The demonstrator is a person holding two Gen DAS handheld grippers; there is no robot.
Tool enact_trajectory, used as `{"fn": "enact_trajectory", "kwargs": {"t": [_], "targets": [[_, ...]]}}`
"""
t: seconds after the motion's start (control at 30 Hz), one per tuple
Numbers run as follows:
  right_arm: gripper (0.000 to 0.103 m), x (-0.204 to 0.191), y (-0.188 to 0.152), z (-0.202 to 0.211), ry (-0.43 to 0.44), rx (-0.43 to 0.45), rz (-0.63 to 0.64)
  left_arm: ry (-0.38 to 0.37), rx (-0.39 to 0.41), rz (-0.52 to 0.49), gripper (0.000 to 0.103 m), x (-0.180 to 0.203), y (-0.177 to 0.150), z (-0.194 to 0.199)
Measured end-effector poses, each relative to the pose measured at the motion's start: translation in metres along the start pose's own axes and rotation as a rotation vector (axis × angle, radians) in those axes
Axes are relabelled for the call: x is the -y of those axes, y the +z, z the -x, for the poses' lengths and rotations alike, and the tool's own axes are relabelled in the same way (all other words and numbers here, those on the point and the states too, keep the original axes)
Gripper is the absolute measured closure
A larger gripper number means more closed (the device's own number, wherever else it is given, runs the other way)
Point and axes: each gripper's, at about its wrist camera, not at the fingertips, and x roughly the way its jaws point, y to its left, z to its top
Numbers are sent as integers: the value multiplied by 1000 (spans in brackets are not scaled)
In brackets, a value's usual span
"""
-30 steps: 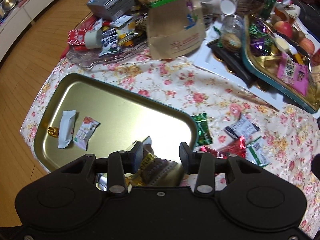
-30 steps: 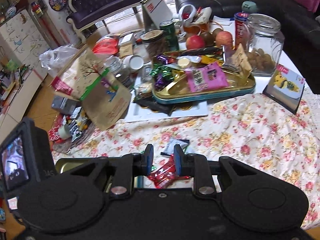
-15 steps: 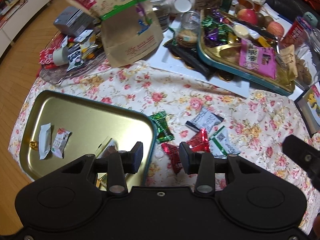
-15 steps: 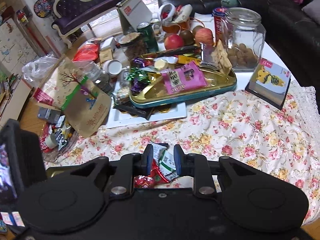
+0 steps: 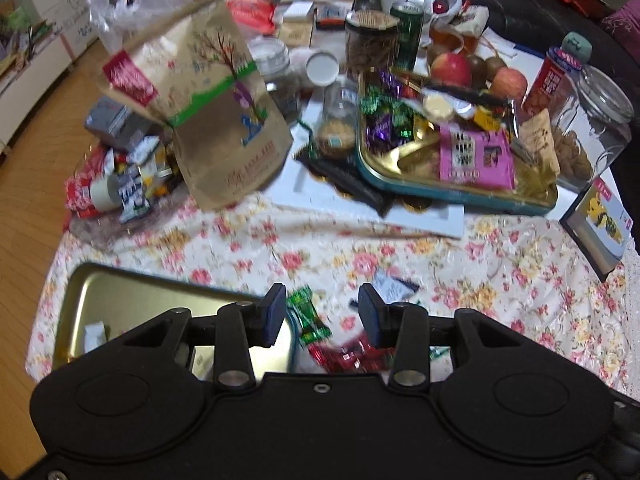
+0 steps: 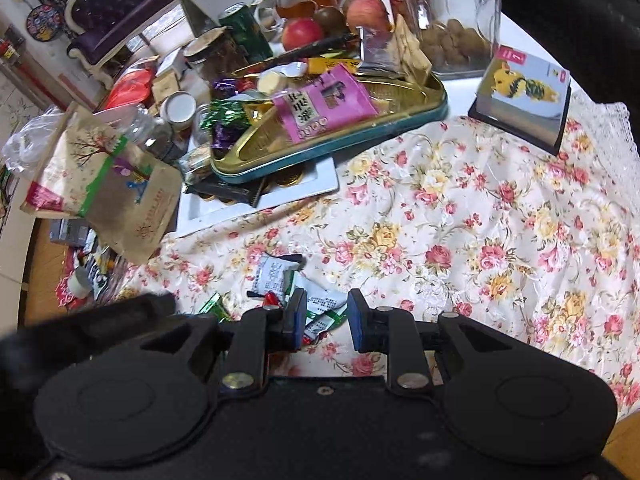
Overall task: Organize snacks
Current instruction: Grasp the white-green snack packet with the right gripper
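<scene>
Wrapped snack packets (image 6: pixel 316 304) lie loose on the floral tablecloth (image 6: pixel 460 216) beside the gold tray (image 5: pixel 120 288). They look light, crinkly and slippery, so pinching mid-body seems best. The right gripper (image 6: pixel 323 322) hovers narrowly parted and empty; the left gripper (image 5: pixel 322 314) is spread wide, empty.

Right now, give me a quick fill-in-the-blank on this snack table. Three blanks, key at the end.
1. The tablecloth has a ____ pattern.
2. The big packet in the far tray is ____.
3. The tall can behind that tray is ____.

Missing words: floral; pink; green.
</scene>
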Motion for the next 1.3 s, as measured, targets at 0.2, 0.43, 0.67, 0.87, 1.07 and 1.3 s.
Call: {"fn": "enact_trajectory", "kwargs": {"t": [0.2, 0.43, 0.67, 0.87, 1.07, 1.3], "targets": [[78, -3, -3, -19, -21, 23, 22, -52, -41, -6, 54, -19, 14, 7], [78, -11, -8, -43, -103, 91, 67, -159, -92, -6, 54, -31, 12, 16], [78, -14, -11, -66, -90, 39, 3, -186, -95, 5, 54, -41, 15, 24], [78, -30, -17, -87, -117, -5, -8, -232, -96, 52, 54, -56, 17, 31], [70, -39, -18, -103, -103, -33, -84, -223, -93, 58, 54, -65, 16, 33], [62, -50, -15, -116, -138, 7, -56, -223, -102, 60, 54, -70, 15, 31]]}}
